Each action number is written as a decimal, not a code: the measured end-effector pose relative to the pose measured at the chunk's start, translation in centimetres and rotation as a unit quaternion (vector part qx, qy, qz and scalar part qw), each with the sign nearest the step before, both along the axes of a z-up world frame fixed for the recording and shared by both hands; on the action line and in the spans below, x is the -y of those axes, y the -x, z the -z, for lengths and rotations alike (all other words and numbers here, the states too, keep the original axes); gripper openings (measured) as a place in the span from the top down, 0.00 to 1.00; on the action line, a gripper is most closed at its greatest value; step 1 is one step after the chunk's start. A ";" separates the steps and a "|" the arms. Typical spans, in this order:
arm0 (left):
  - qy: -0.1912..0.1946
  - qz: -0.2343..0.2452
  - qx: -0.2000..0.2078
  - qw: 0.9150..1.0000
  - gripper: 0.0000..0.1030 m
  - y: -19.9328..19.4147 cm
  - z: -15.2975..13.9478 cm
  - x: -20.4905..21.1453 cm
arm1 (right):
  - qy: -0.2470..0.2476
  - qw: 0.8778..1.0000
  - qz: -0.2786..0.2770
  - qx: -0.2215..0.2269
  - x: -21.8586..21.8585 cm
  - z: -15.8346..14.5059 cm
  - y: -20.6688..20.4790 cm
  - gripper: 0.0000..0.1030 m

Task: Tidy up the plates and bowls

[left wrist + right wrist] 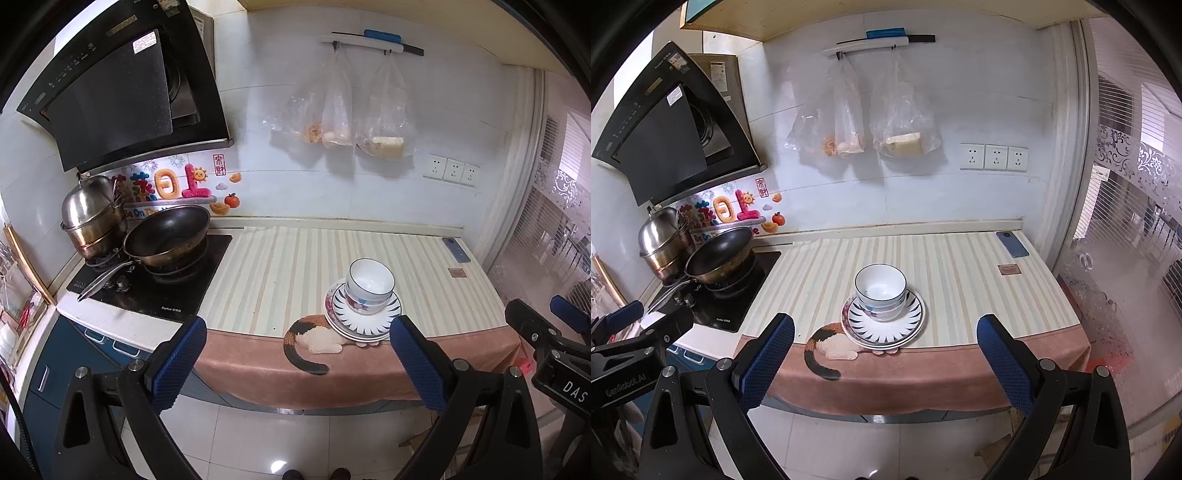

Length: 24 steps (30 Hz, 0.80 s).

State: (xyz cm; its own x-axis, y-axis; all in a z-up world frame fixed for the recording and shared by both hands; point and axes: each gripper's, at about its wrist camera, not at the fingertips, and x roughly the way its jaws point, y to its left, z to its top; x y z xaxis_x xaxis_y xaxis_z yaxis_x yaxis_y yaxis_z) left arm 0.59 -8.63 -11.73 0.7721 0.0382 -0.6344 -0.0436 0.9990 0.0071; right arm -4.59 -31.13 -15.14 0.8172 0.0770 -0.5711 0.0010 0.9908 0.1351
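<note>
Left gripper (295, 354): being held spread, empty, off the counter edge. Nested bowls (880, 291): being carried on stacked plates (916, 317) near the striped cloth's (960, 266) front edge. Right gripper (884, 354): likewise spread, empty. Bowls are best being approached squarely, gripped by the rim.

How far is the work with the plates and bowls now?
Done, by the look: the bowls sit nested on the stacked plates, near the front edge of the striped cloth. In hand: nothing; the left gripper and right gripper are both open, off the counter. Left: perhaps only putting the stack away; I cannot tell where.
</note>
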 end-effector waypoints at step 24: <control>0.001 0.008 -0.010 1.000 0.01 -0.5 0.7 1.1 | 0.000 1.000 0.004 -0.003 0.6 0.7 0.0 0.02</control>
